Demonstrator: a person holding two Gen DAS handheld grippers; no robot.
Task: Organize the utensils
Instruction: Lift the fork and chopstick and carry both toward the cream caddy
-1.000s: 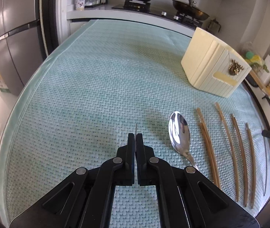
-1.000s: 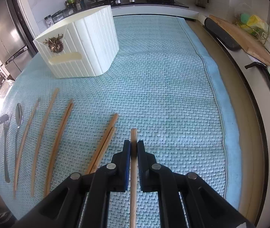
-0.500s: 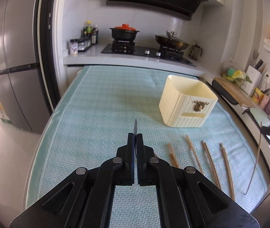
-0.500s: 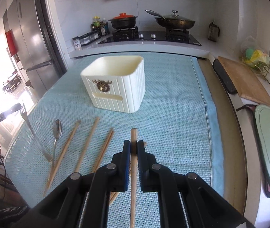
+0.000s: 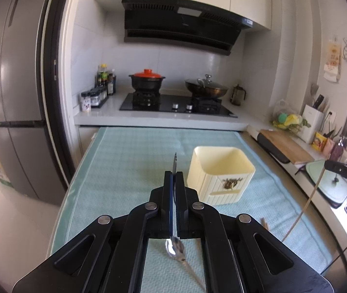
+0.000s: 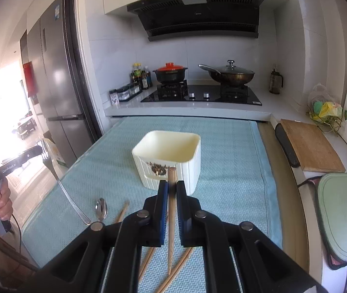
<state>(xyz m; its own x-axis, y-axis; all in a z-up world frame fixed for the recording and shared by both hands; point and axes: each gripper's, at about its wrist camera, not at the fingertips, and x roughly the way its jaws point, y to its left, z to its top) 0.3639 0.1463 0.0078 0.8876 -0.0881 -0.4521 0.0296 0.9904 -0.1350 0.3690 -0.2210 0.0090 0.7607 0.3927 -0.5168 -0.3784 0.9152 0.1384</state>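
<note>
My left gripper point(image 5: 174, 178) is shut on a metal fork point(image 5: 174, 162), held edge-on above the teal mat; the fork also shows hanging from it in the right wrist view point(image 6: 61, 185). My right gripper point(image 6: 171, 188) is shut on a wooden chopstick point(image 6: 171, 210), its tip pointing down at the mat. The cream ribbed holder point(image 5: 219, 177) stands empty on the mat, ahead of both grippers, and also shows in the right wrist view point(image 6: 171, 158). A spoon point(image 6: 101, 208) and several chopsticks point(image 6: 122, 213) lie on the mat below.
The teal mat point(image 6: 234, 146) covers the table. Behind it is a stove with a red-lidded pot point(image 6: 171, 73) and a wok point(image 6: 229, 74). A cutting board point(image 6: 310, 149) and a green lid point(image 6: 344, 214) lie to the right. A fridge point(image 5: 14, 112) stands to the left.
Both grippers have risen from the mat and tilted up, lifting the fork and the chopstick. The holder now sits lower and ahead in both views.
</note>
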